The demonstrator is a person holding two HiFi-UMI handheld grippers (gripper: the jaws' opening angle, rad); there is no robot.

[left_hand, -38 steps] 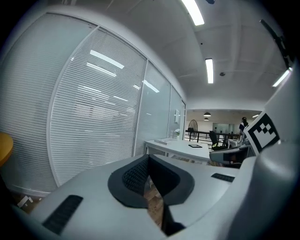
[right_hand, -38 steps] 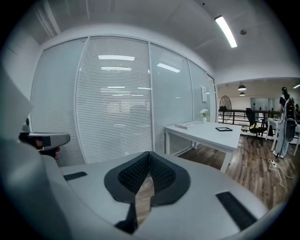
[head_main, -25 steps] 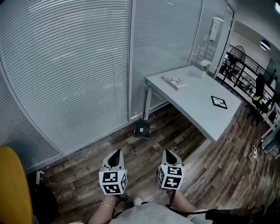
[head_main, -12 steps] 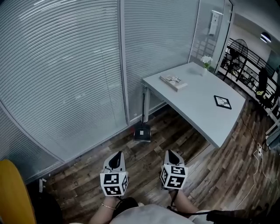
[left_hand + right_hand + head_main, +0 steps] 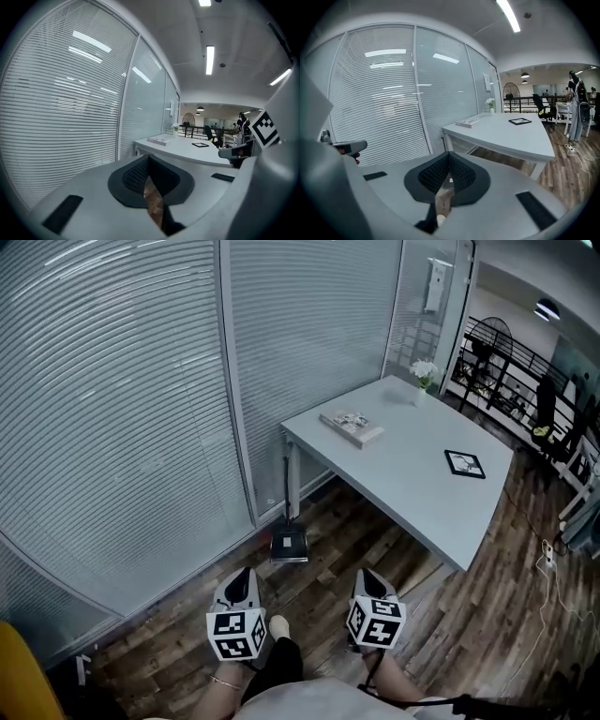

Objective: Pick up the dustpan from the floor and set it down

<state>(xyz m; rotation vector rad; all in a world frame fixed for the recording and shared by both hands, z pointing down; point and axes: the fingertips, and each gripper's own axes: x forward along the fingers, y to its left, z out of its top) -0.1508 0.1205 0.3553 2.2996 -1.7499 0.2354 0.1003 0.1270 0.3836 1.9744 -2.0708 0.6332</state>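
Now: one dustpan on the floor, frame centre, at the foot of the surface leg. Lower centre: left gripper, right gripper, both closed, empty, apart from it. On the surface: one book, one tablet, one flower vase.

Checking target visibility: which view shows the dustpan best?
Head view: the dustpan sits whole on the floor by the table leg. The left tool and right tool block that floor in their own views, so it isn't clearly seen there.

Open floor ahead, table leg just beside dustpan
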